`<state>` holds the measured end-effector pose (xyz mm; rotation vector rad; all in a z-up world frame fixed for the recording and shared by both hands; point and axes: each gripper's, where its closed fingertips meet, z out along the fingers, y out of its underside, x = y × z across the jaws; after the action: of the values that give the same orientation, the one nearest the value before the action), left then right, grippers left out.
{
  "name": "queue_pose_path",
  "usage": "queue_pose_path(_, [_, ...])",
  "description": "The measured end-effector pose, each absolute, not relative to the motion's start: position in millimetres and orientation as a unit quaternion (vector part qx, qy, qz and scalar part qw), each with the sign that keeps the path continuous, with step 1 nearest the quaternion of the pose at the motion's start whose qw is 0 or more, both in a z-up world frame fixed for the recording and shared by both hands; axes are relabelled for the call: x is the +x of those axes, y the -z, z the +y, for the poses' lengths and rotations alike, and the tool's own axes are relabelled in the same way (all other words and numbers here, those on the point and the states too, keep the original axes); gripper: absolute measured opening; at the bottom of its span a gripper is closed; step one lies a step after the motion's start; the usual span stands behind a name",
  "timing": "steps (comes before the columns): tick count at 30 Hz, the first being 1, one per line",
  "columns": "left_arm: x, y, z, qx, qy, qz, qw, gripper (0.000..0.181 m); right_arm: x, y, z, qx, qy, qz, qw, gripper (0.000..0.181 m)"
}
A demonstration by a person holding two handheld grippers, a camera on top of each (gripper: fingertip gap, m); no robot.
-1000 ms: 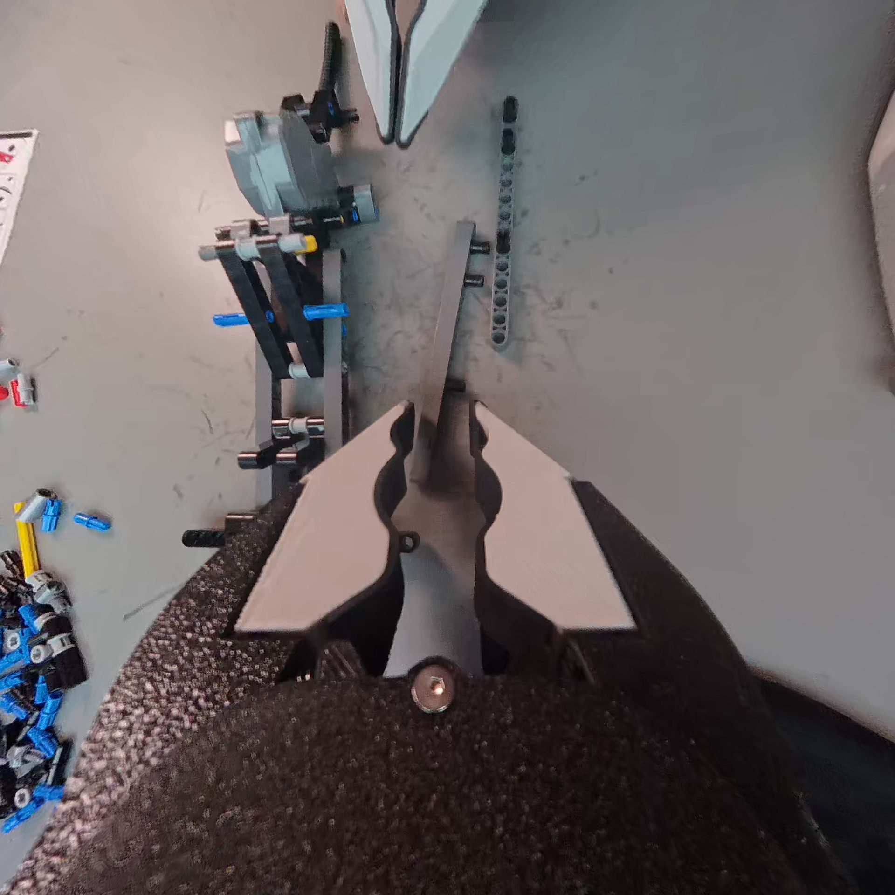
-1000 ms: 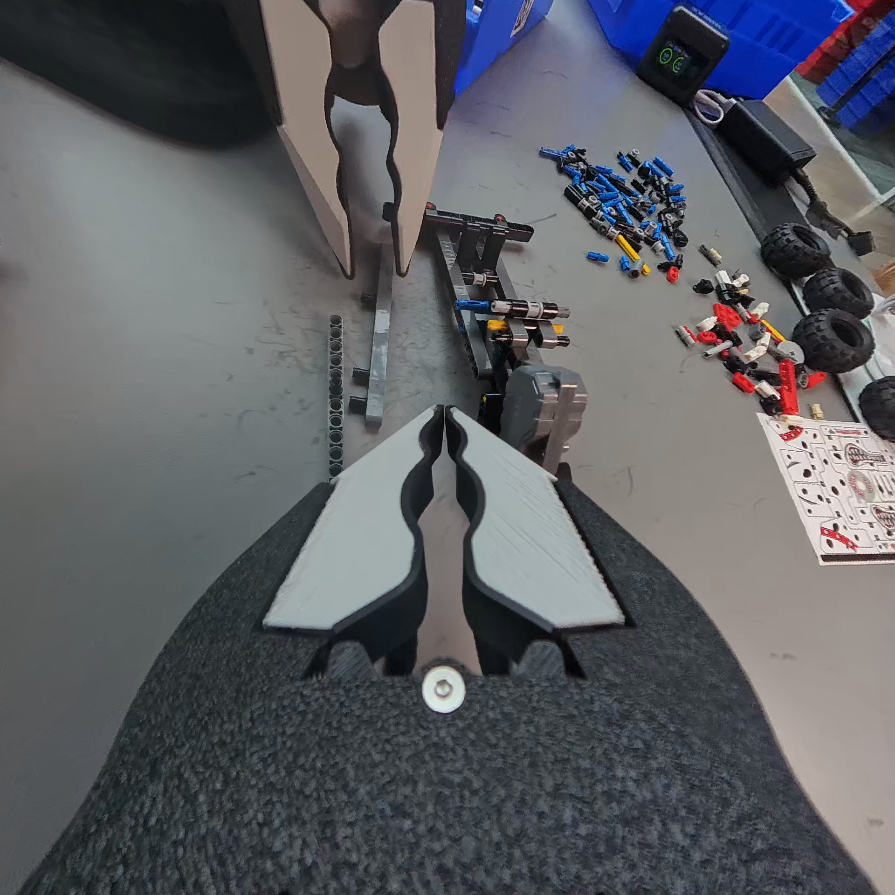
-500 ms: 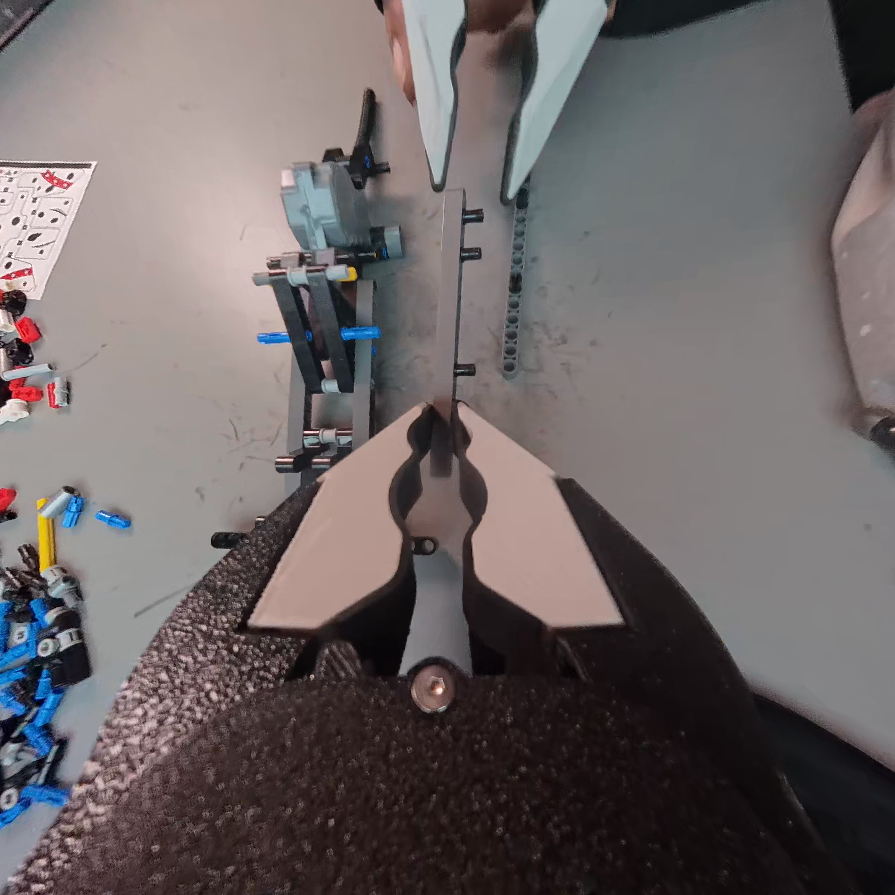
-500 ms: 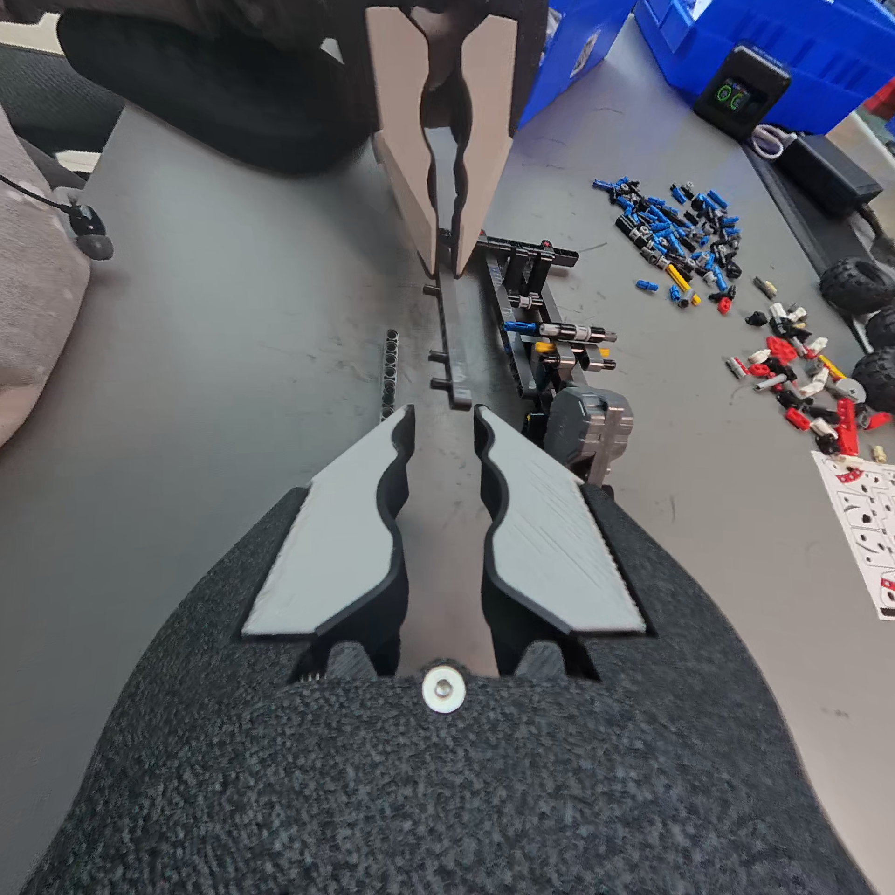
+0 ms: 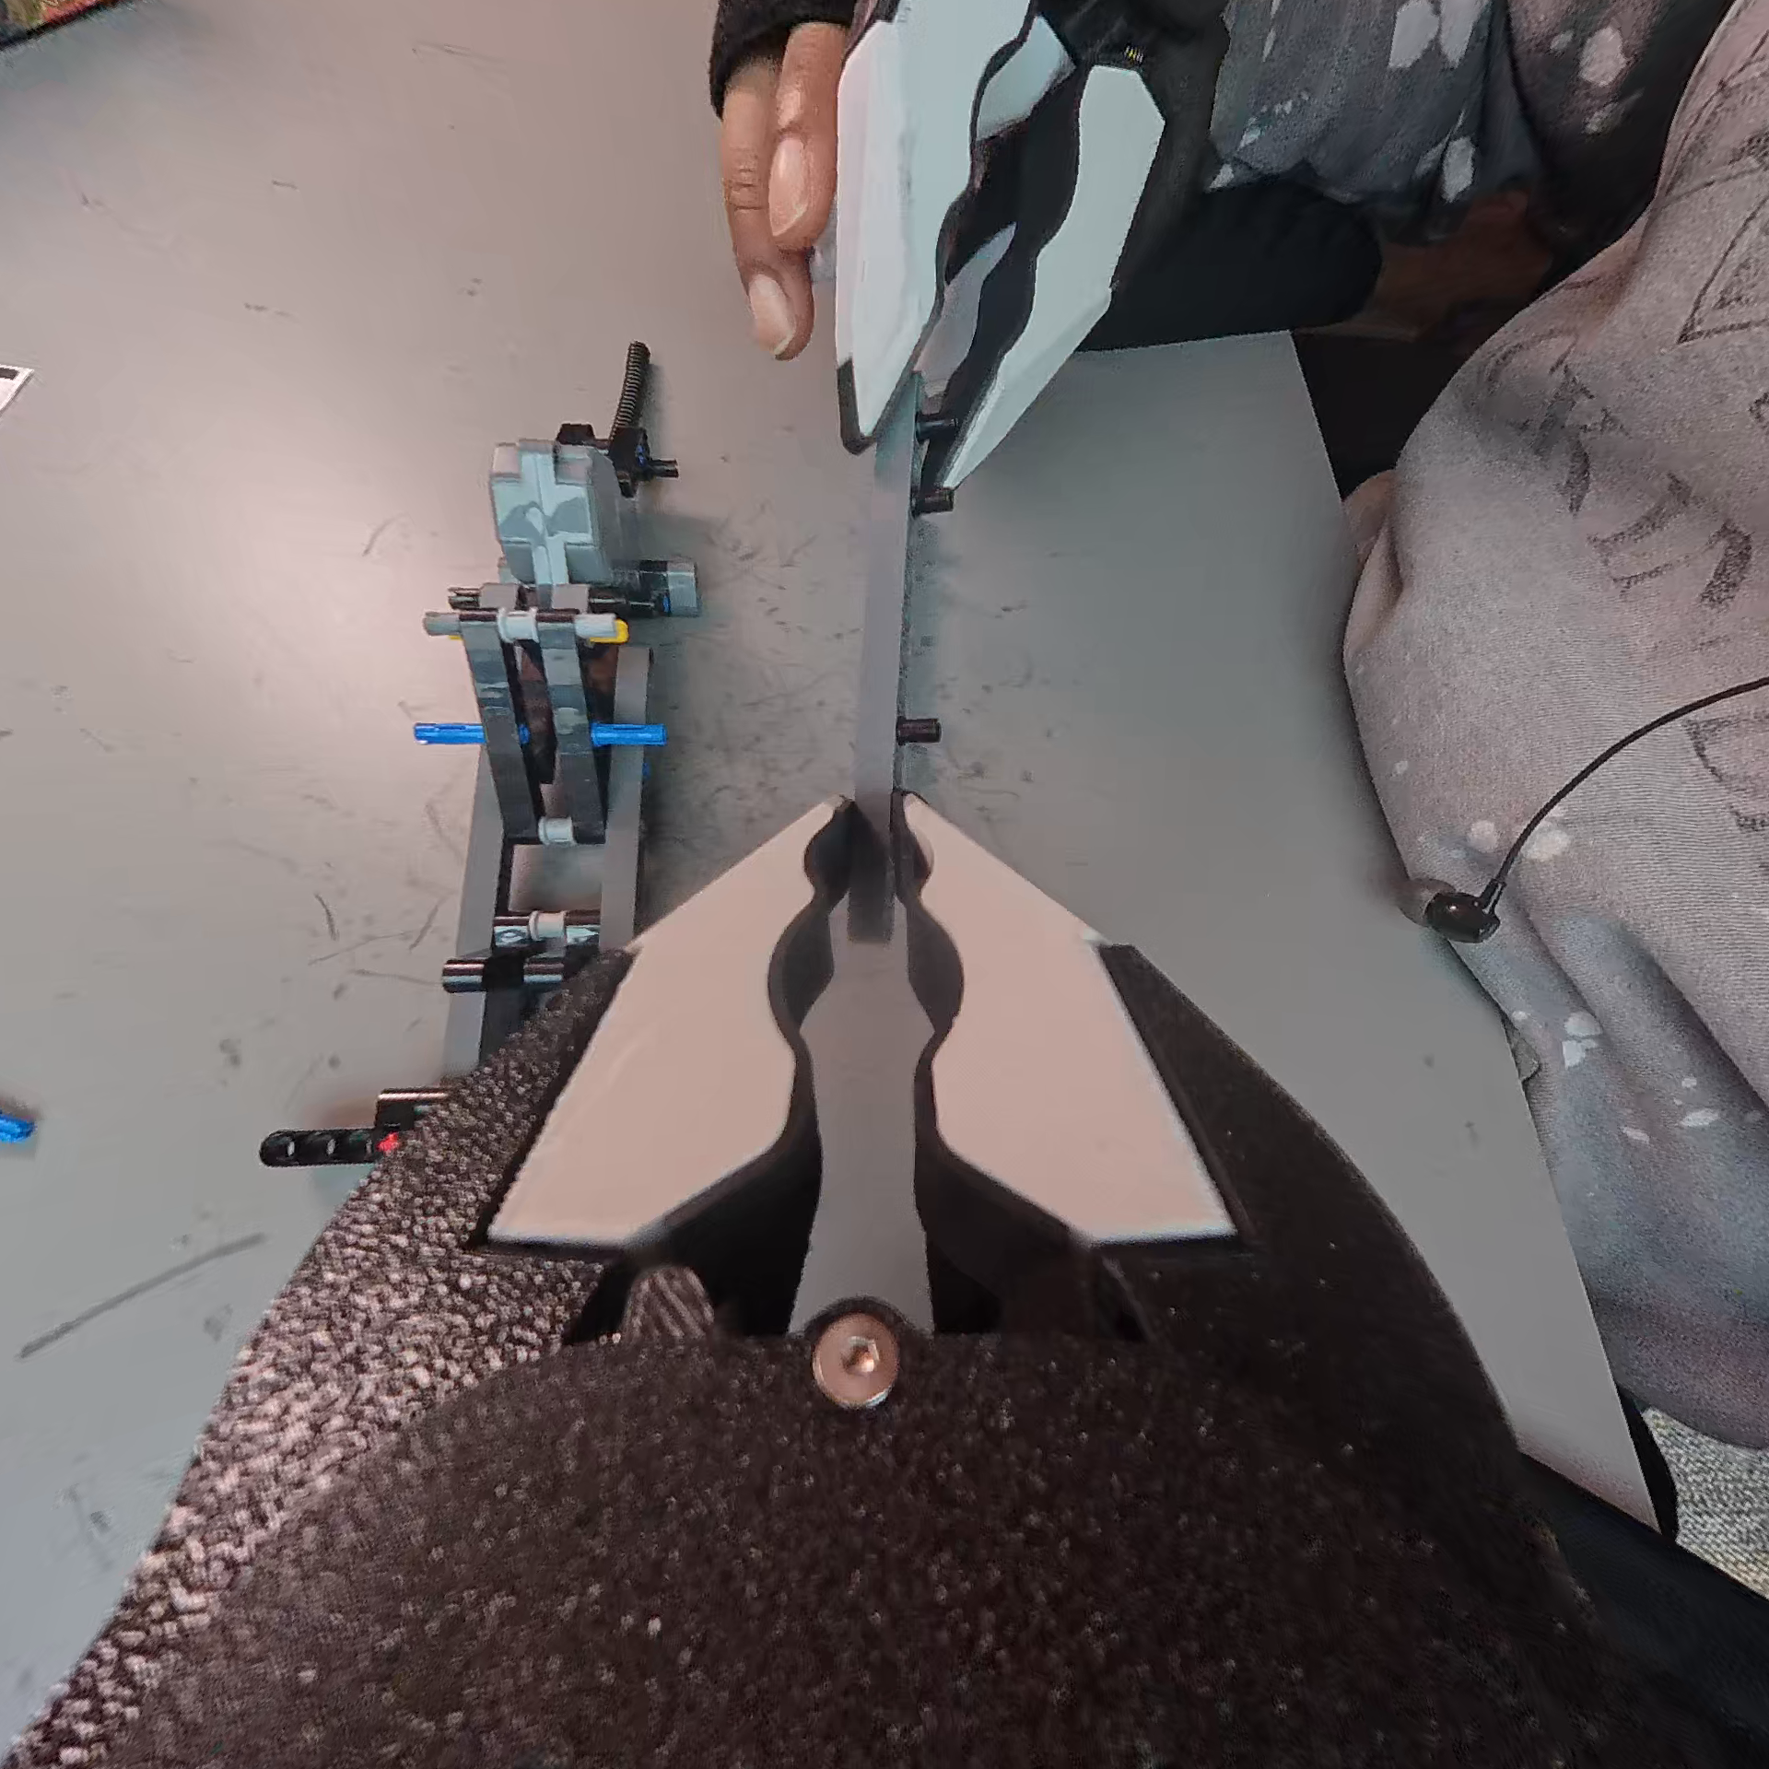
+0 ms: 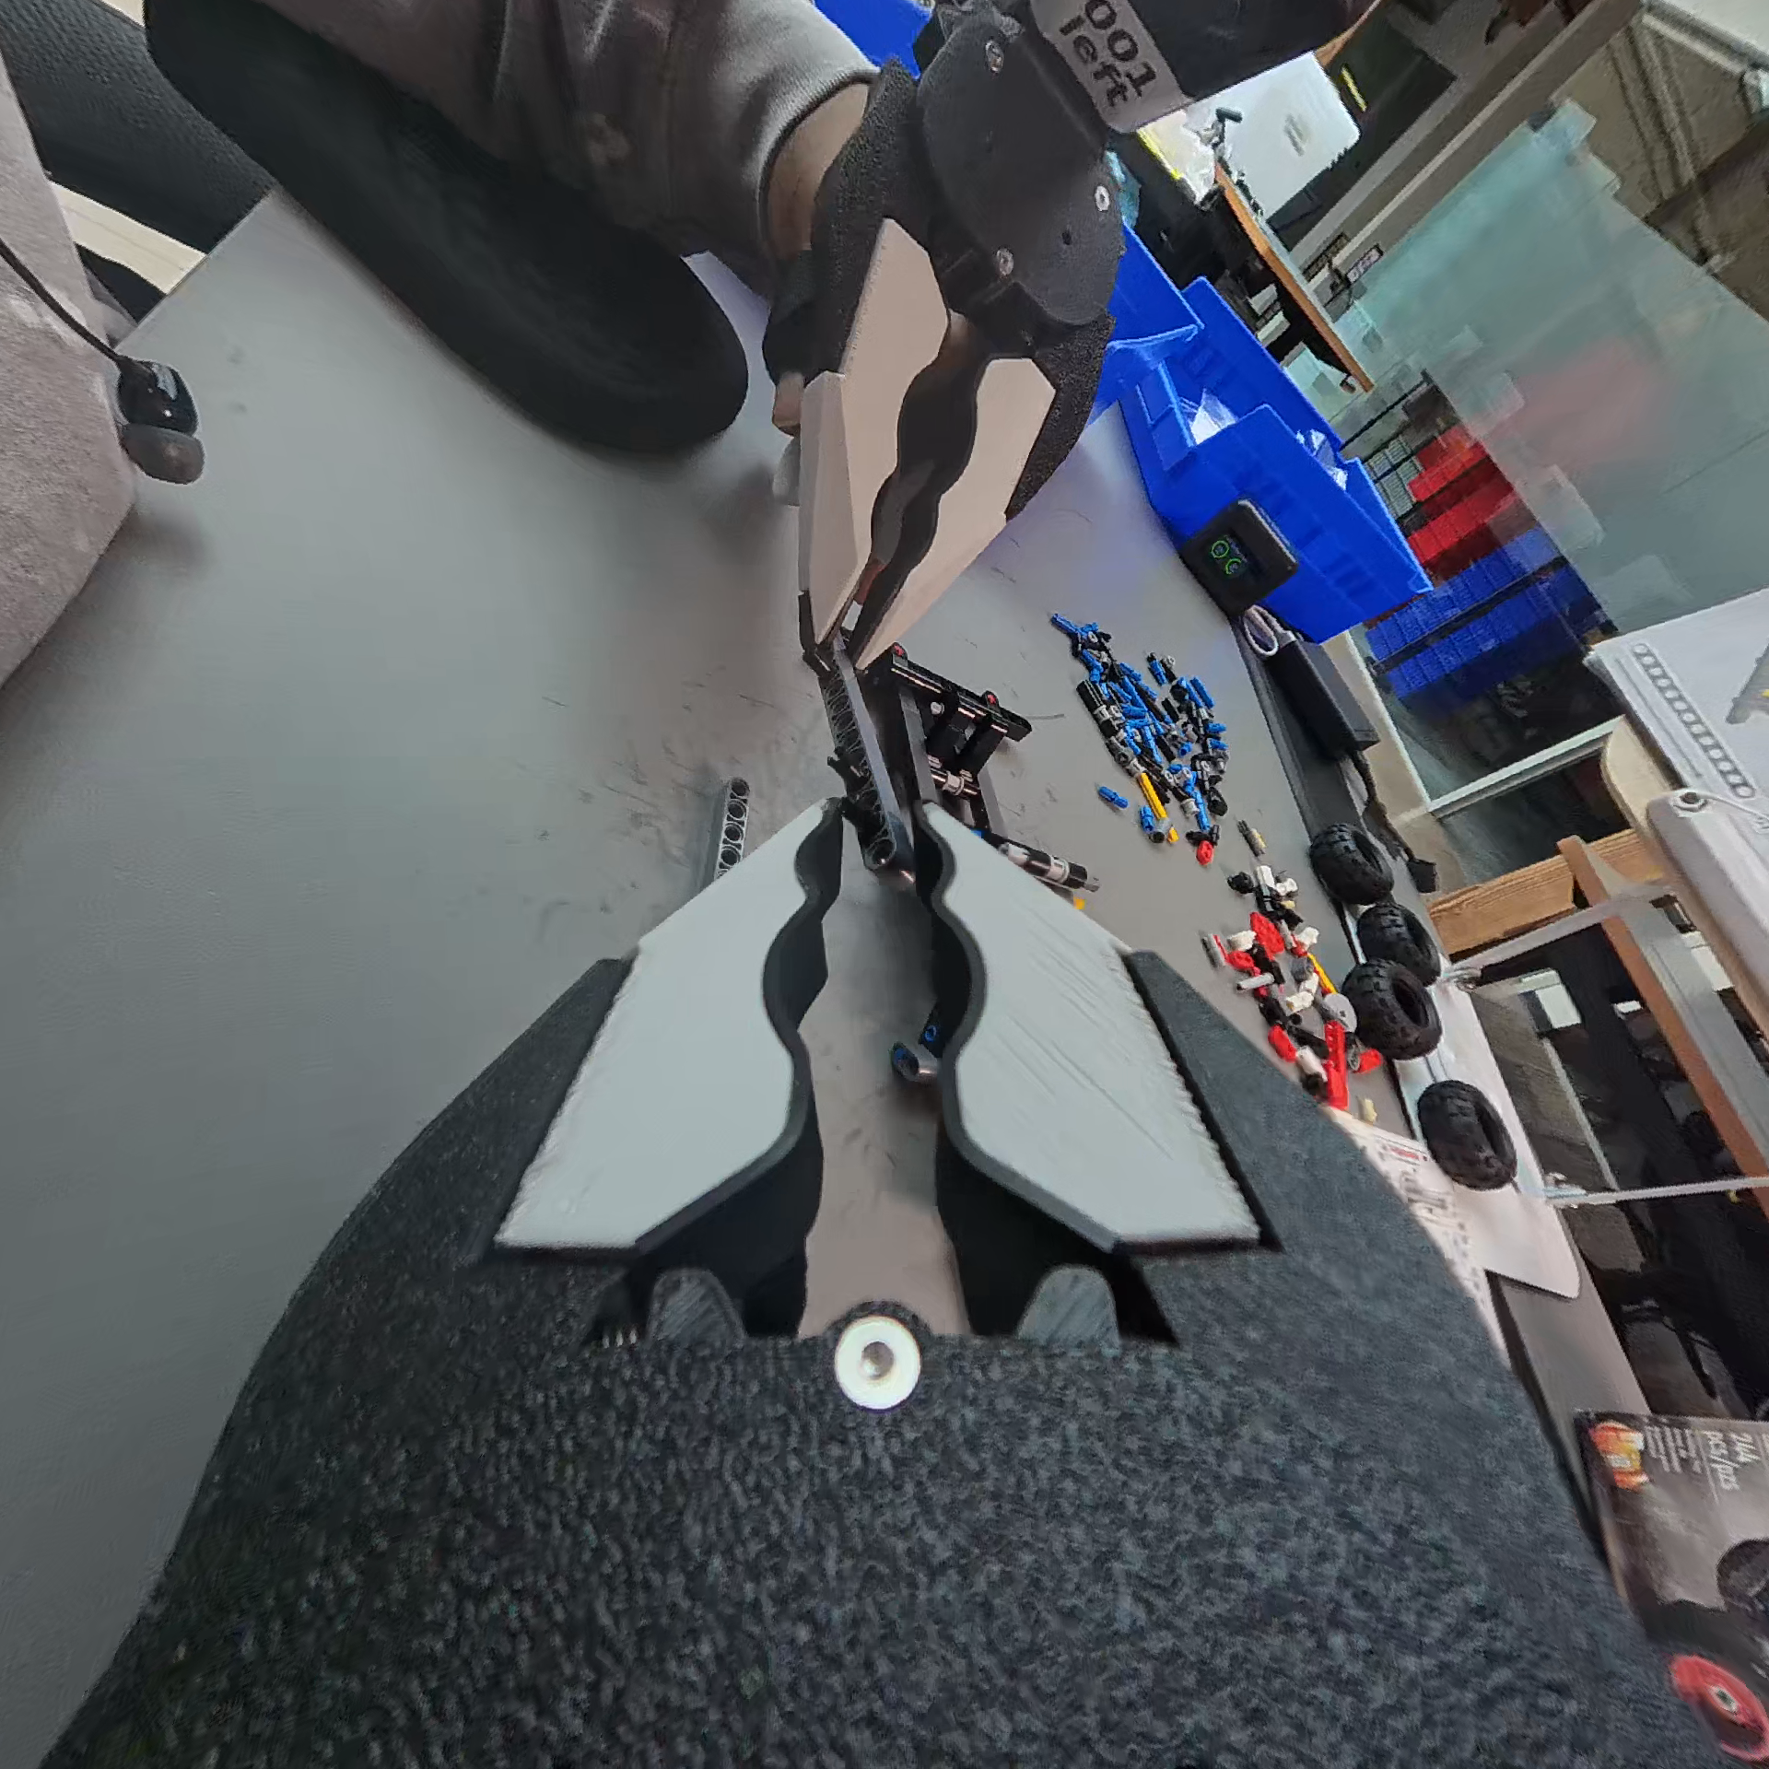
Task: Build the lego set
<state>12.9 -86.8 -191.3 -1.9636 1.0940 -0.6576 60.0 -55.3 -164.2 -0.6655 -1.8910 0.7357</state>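
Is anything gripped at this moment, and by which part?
Yes. The grey beam is held at both ends: the left gripper is shut on its near end, and the right gripper clamps the far end by the black pins.

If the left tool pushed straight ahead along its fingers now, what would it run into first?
Probably the right tool. The left tool is shut on a long grey beam that runs straight ahead, and the right tool is at its far end. Depth is hard to judge.

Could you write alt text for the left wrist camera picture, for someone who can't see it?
Two claws, the left claw near and the right claw opposite, each grip an end of a long grey beam above a grey table. A half-built Lego frame lies left of it.
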Motion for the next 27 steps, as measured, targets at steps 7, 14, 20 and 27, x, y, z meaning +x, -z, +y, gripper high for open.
queue_pose_path(7, [6,156,-76,-0.737,0.258,0.396,0.484,0.034,57,143,-33,-0.494,-0.543,-0.614,0.29,0.007])
queue_pose_path(14, [1,151,-53,-0.709,0.048,0.439,0.55,0.016,55,140,-24,-0.597,-0.696,-0.398,0.031,0.006])
queue_pose_path(20, [7,156,-57,-0.711,0.031,0.461,0.53,0.01,53,140,-15,-0.603,-0.709,-0.365,0.018,0.007])
queue_pose_path(27, [5,146,-60,-0.766,0.342,0.272,0.471,0.008,66,115,4,-0.477,-0.552,-0.564,0.386,0.017])
